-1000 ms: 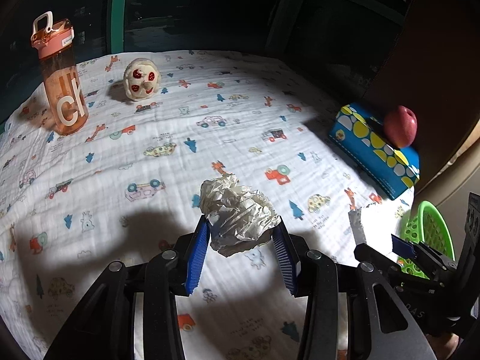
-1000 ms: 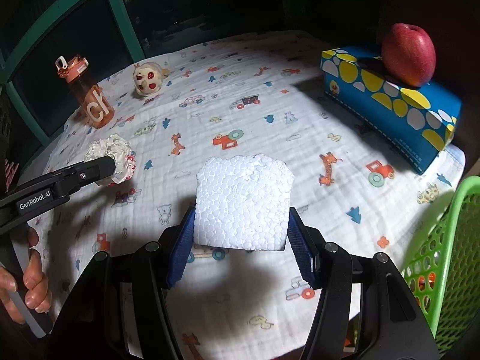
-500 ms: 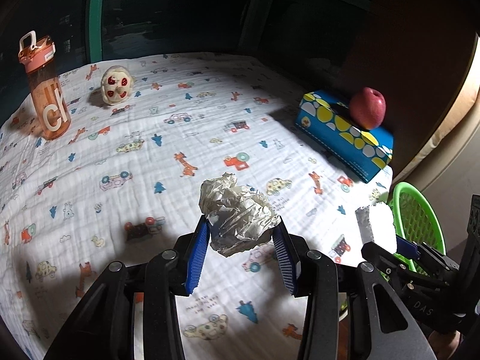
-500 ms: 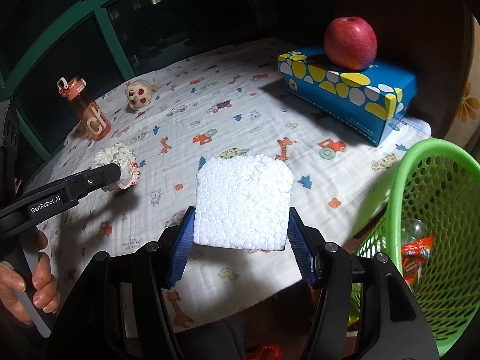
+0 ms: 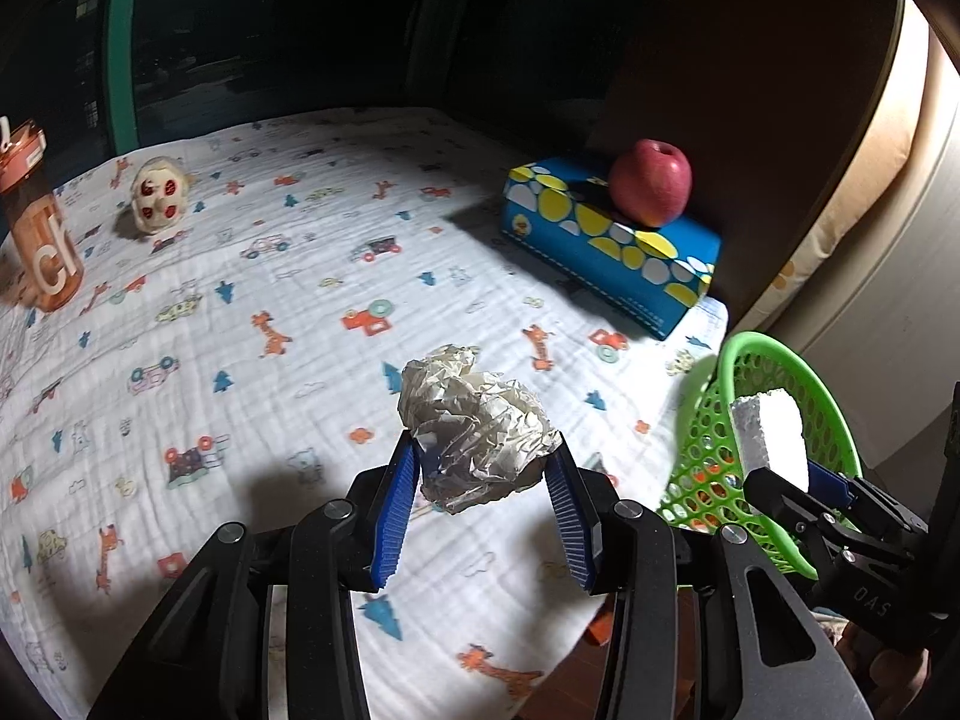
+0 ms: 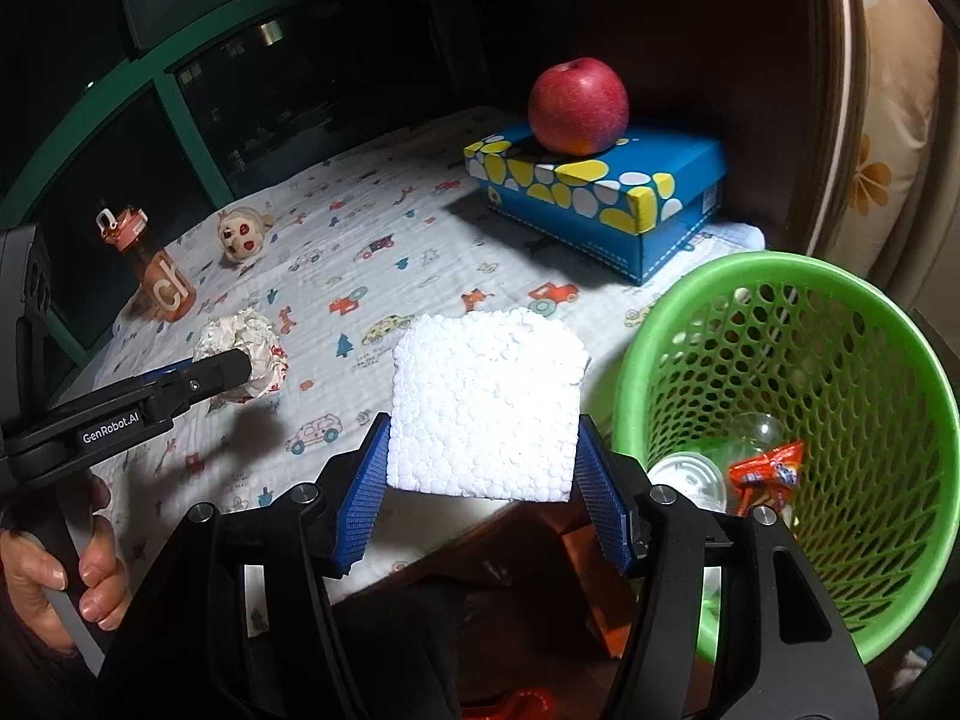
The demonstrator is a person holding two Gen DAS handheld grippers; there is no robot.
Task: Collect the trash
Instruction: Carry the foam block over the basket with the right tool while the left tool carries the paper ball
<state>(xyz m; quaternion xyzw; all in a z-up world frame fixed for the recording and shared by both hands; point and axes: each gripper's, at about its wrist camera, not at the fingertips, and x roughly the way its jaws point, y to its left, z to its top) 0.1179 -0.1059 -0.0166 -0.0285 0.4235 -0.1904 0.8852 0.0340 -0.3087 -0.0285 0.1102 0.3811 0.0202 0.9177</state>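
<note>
While the foam block [image 6: 486,402] is gripped by the right gripper [image 6: 480,498] and crumpled paper [image 5: 474,426] by the left gripper [image 5: 483,504], each should be released only once centred over the green basket [image 6: 900,324].

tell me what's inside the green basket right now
Inside the green basket: a clear plastic cup, some crumpled clear plastic and an orange snack wrapper. The right gripper's finger and the near rim hide the rest of the bottom.

apple [image 6: 578,105] on tissue box [image 6: 600,198] | basket [image 6: 798,300] right of table [image 6: 360,276]
</note>
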